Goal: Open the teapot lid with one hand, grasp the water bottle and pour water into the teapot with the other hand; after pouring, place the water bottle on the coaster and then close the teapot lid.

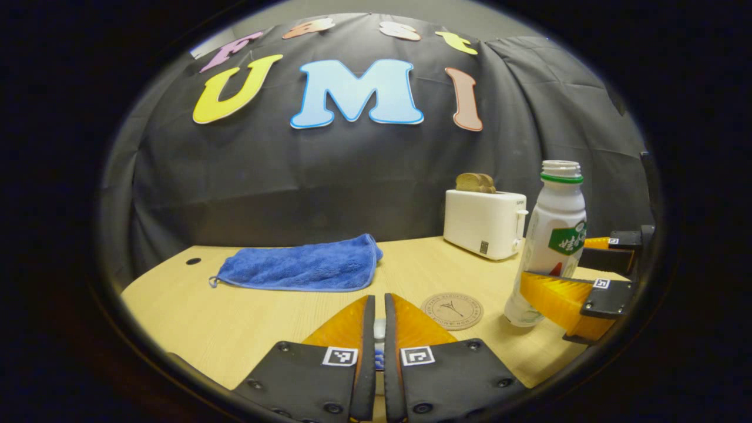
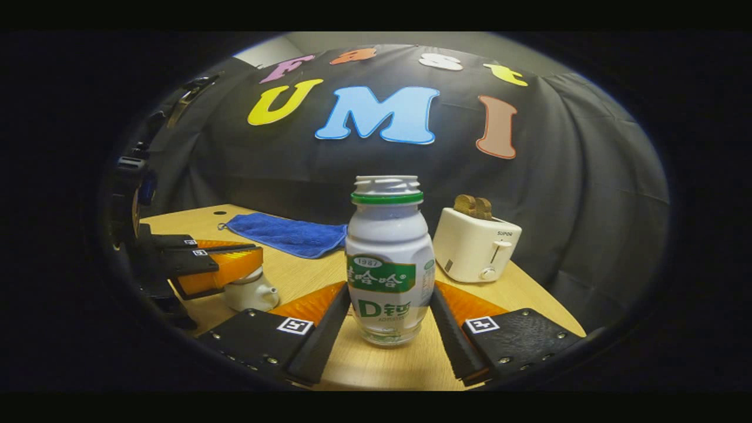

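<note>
A white water bottle (image 2: 388,264) with a green label and no cap stands on the wooden table (image 2: 294,273). My right gripper (image 2: 390,288) is shut on its lower body, one finger pressing each side. In the left gripper view the bottle (image 1: 553,235) is at the right with that right gripper (image 1: 549,261) around it. A round cork coaster (image 1: 452,310) lies just left of the bottle. My left gripper (image 1: 379,299) is nearly shut, with a small white piece showing between its fingers. From the right gripper view it (image 2: 257,254) sits on top of the white teapot (image 2: 252,291), pinching the lid.
A white toaster (image 1: 484,223) with bread in its slots stands at the back right, behind the bottle. A blue cloth (image 1: 299,264) lies folded at the back of the table near the black wall. A small hole (image 1: 193,261) marks the table's far left corner.
</note>
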{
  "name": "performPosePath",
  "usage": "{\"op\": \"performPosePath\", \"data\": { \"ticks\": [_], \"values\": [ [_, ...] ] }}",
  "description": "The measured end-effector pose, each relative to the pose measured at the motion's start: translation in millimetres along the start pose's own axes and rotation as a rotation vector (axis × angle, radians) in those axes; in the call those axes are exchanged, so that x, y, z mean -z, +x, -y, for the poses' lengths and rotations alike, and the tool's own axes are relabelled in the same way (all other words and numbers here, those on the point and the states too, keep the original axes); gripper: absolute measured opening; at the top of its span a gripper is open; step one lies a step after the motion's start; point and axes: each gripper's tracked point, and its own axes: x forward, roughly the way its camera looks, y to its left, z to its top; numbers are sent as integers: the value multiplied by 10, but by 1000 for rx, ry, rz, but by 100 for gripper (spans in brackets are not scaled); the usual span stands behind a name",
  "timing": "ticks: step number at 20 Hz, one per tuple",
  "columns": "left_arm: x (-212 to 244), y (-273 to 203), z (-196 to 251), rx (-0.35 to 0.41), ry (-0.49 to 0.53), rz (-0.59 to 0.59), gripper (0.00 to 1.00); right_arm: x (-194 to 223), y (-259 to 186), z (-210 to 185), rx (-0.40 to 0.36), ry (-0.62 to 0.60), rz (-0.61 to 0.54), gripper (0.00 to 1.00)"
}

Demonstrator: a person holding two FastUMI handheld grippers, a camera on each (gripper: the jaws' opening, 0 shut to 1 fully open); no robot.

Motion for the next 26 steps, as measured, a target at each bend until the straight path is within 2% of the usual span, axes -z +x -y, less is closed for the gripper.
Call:
{"op": "performPosePath", "data": {
  "ticks": [3, 6, 7, 10, 12, 13, 14, 15, 16, 18, 19, 21, 26],
  "values": [
    [-6, -2, 3, -4, 4, 7, 13, 20, 10, -20, -9, 6, -6, 79],
    [6, -15, 13, -7, 6, 9, 19, 40, 25, -40, -13, 9, -12, 79],
    [13, -2, 14, -3, 4, 10, 17, 48, 29, -39, -15, 12, -13, 79],
    [1, -22, 8, -4, -5, 10, 25, 63, 41, -46, -19, 19, -17, 80],
    [-16, -52, 0, -3, -16, 14, 21, 74, 55, -51, -21, 25, -17, 79],
    [-51, -80, -13, -4, -22, 20, 22, 77, 59, -62, -24, 31, -18, 79],
    [-92, -115, -35, -10, -25, 31, 27, 89, 59, -65, -28, 39, -19, 79],
    [-144, -162, -63, -15, -25, 44, 22, 89, 68, -69, -32, 46, -23, 79],
    [-191, -209, -80, -17, -27, 56, 27, 107, 86, -81, -36, 53, -26, 79],
    [-256, -319, -122, -22, -32, 73, 28, 109, 93, -99, -46, 73, -28, 79],
    [-276, -375, -145, -25, -35, 78, 22, 110, 99, -102, -49, 82, -27, 79],
    [-311, -490, -198, -32, -40, 85, 27, 106, 107, -97, -53, 99, -27, 79],
    [-358, -722, -272, -46, -43, 101, 27, 166, 148, -107, -68, 147, -50, 79]
  ]
}}
